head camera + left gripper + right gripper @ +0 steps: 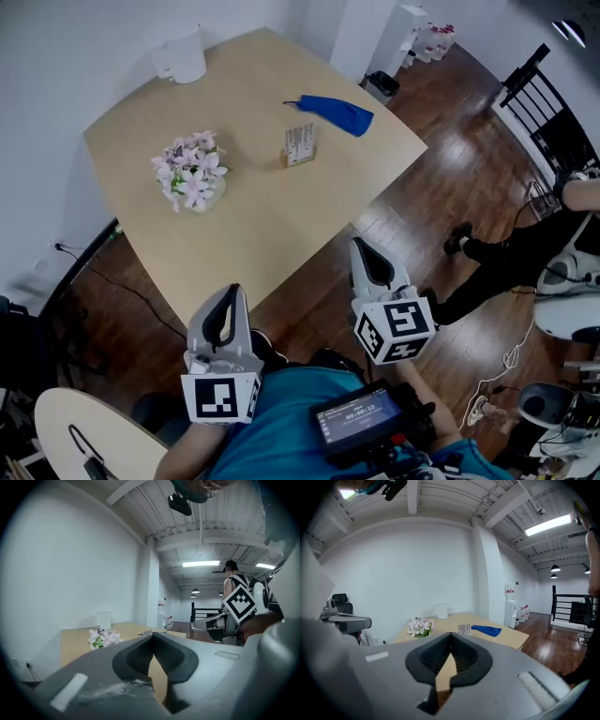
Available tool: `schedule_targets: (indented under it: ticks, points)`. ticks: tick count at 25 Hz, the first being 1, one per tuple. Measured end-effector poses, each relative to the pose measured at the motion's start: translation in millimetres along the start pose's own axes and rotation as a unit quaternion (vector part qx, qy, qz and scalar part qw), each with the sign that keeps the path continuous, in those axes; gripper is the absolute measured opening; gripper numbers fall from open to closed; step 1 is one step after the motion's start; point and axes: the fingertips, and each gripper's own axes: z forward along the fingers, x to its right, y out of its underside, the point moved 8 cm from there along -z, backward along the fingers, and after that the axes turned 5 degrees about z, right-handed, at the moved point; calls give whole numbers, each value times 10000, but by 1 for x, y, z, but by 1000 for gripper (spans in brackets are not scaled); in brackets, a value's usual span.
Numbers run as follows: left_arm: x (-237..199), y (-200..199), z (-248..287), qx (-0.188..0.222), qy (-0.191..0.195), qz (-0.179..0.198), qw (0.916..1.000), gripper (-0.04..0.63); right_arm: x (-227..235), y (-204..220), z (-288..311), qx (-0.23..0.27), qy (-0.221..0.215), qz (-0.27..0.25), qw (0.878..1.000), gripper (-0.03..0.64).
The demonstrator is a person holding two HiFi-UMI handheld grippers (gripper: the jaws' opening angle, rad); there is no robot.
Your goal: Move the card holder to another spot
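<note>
The card holder (299, 145) stands on the wooden table (253, 225), a small rack filled with white cards, left of a blue cloth (336, 113). In the right gripper view the card holder (464, 629) shows far ahead on the tabletop. My left gripper (225, 314) and right gripper (370, 262) hover off the table's near corner, well short of the holder. Both are shut with nothing between the jaws, tips touching in the left gripper view (152, 635) and the right gripper view (451, 635).
A pot of pink-white flowers (190, 175) sits on the table's left part, a white jug (183, 58) at the far corner. A person's legs (506, 258) and a black chair (544, 103) are at the right, on the wood floor. A round side table (75, 431) lies at lower left.
</note>
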Motion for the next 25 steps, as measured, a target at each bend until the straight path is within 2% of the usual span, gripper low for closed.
schedule_targets:
  ticks: [7,17,20,25]
  points:
    - [94,-13,11,91,323,153,9993,15,47,16,-66,12,-511,-86,9987,-8]
    - [222,-23,-2,-118,378,386,9985,15,130,43,-154,132,-517,181,9984,-8]
    - [242,-26,-8,-130,441,511,9976,15,143,50,-167,153,-479,256,9984,-8]
    - [248,-22,-25,-180,497,585,9969,15,140,63,-184,184,-342,419,9984,-8]
